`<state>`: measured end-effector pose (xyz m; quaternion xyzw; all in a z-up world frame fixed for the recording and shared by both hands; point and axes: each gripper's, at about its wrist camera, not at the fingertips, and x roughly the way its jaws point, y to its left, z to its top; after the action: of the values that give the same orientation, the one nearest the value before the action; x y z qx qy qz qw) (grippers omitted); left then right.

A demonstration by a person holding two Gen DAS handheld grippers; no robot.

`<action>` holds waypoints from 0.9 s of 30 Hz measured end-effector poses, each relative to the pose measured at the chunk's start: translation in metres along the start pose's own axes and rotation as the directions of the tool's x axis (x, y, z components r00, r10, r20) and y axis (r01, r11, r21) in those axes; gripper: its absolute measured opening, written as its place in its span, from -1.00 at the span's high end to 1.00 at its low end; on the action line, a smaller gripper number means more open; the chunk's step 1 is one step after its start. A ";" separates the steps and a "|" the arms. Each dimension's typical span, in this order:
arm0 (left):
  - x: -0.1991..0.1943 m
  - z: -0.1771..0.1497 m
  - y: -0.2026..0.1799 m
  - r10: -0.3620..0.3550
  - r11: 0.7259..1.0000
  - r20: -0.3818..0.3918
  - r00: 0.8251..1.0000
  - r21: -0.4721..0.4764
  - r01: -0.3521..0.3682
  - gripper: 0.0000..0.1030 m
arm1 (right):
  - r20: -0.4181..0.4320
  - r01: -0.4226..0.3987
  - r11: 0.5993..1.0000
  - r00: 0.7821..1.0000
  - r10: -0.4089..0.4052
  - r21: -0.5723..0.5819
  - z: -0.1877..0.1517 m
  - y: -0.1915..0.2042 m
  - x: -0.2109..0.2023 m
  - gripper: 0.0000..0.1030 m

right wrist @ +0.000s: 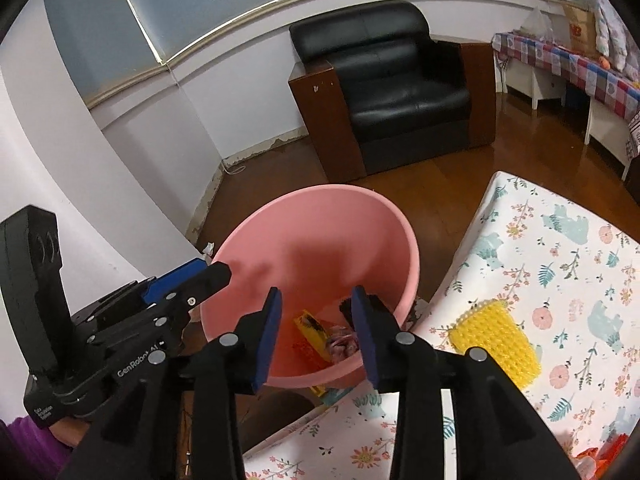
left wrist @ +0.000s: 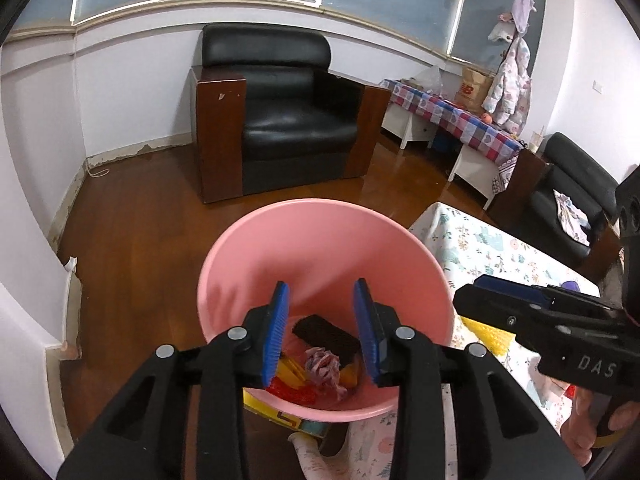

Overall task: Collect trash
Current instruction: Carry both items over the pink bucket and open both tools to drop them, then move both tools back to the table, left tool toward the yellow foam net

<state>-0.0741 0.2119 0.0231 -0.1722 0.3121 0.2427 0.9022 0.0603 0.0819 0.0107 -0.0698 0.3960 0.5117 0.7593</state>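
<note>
A pink bin (left wrist: 280, 248) stands beside the table and also shows in the right wrist view (right wrist: 320, 240). Inside lie a dark block (left wrist: 324, 334), a crumpled purple wrapper (left wrist: 326, 370), yellow packaging (left wrist: 290, 372) and red bits (left wrist: 292, 394). My left gripper (left wrist: 322, 328) is open and empty above the bin. My right gripper (right wrist: 316, 332) is open and empty above the bin too. A yellow knobbly piece (right wrist: 494, 344) lies on the floral tablecloth (right wrist: 560, 260) to the right of the bin. Red-orange scraps (right wrist: 604, 456) lie at the table's near right.
A black leather armchair (left wrist: 288, 112) stands behind the bin on the wooden floor (left wrist: 140, 220). A bench with a checked cloth (left wrist: 452, 116) runs along the right wall. A second black seat (left wrist: 568, 200) is at far right. The white wall (right wrist: 80, 160) is close on the left.
</note>
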 end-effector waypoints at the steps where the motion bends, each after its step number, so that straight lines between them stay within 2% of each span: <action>1: 0.000 0.000 -0.002 -0.007 1.000 0.001 1.000 0.004 0.007 0.35 | 0.003 0.002 1.000 1.000 -0.002 0.000 -0.001 -0.001 -0.002 0.30; 11: 0.001 0.002 -0.029 -0.050 0.998 0.000 0.999 0.049 0.050 0.35 | 0.048 0.063 0.997 0.997 -0.065 0.038 -0.015 -0.022 -0.034 0.30; 18: -0.001 0.000 -0.054 -0.105 0.990 -0.003 0.994 0.099 0.105 0.35 | 0.075 0.121 0.989 0.989 -0.128 0.081 -0.031 -0.045 -0.068 0.29; 27: -0.001 -0.008 -0.096 -0.193 0.961 -0.033 0.981 0.196 0.196 0.35 | 0.123 0.235 0.951 0.957 -0.263 0.200 -0.076 -0.098 -0.136 0.29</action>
<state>-0.0260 0.1285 0.0327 -0.1131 0.3223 0.1196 0.9322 0.0796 -0.1002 0.0216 -0.0110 0.3717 0.3768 0.8484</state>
